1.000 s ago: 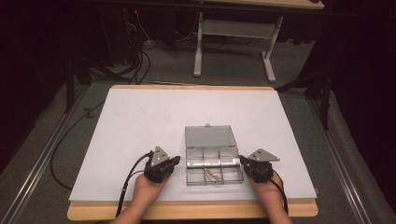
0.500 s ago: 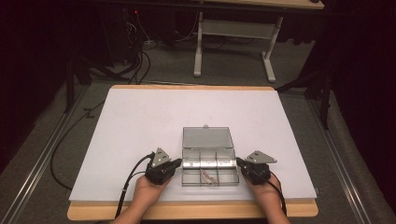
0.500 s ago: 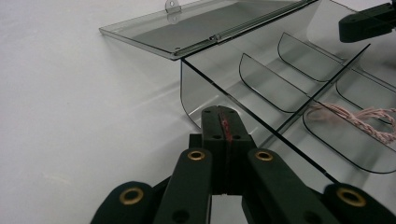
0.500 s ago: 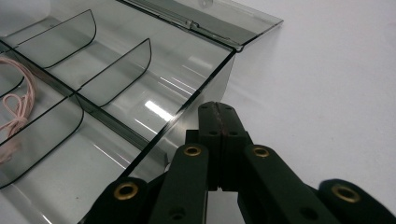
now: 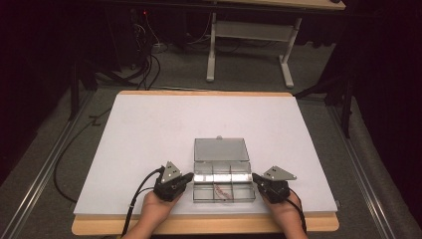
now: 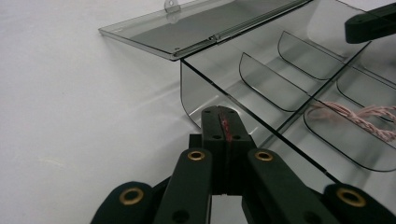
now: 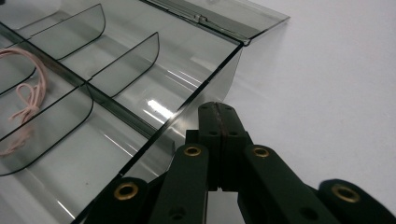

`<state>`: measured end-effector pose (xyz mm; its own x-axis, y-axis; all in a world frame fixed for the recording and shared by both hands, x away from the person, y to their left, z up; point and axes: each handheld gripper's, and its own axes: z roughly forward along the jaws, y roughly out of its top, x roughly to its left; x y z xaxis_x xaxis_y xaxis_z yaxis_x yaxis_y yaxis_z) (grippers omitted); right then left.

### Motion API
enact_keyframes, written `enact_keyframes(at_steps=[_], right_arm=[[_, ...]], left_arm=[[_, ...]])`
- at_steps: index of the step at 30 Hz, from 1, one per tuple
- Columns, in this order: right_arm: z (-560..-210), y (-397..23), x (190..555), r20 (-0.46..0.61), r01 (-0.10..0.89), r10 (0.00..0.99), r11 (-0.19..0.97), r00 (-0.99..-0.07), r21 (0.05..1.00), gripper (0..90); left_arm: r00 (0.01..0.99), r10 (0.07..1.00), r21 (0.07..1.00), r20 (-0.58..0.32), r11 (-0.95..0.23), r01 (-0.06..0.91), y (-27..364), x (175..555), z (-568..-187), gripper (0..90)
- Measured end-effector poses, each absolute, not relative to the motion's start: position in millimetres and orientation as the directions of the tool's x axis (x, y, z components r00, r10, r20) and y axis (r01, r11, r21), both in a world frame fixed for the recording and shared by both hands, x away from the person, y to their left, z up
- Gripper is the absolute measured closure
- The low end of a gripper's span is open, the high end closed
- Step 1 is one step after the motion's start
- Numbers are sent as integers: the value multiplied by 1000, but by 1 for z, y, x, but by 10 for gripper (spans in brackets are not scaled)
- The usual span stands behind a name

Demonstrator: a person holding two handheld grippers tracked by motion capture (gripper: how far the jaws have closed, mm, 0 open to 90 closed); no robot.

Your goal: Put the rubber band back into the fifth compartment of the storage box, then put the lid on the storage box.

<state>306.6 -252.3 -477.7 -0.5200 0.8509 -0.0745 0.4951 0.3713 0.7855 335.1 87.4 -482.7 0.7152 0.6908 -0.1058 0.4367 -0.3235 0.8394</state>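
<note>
A clear plastic compartment box (image 5: 195,188) lies open near the table's front edge, its lid (image 5: 220,149) folded back flat behind it. A twisted pink cord (image 5: 222,190) rests in the front middle compartment; the cord (image 6: 355,116) also shows in the left gripper view, and the cord (image 7: 28,102) in the right gripper view. My left gripper (image 5: 189,177) is shut and empty, tips at the box's left wall (image 6: 196,95). My right gripper (image 5: 255,177) is shut and empty at the right wall (image 7: 224,79). I cannot tell whether either tip touches the box.
The box sits on a white sheet (image 5: 149,134) covering a wooden table (image 5: 199,225). Cables (image 5: 139,199) trail from the grippers over the front edge. A desk frame (image 5: 249,45) and floor cables stand beyond the far edge. The right gripper's tip (image 6: 371,23) shows across the box.
The box and both grippers sit slightly nearer the table's front edge than a second ago. Both pairs of jaws have stayed shut.
</note>
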Motion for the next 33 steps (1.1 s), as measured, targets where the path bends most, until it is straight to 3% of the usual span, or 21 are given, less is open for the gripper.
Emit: enact_keyframes(at_steps=[17, 23, 33], right_arm=[[-467, -261, 322, -46, 504, 874, 322, -484, 802, 900], [-469, -265, 345, -18, 527, 894, 280, -449, 802, 900], [-479, -258, 376, -21, 572, 888, 314, -459, 758, 900]], left_arm=[[672, 732, 838, -113, -293, 460, 95, 360, -475, 900], [650, 752, 822, -105, -302, 482, 90, 389, -478, 900], [642, 755, 774, -132, -326, 543, 78, 414, -485, 900]])
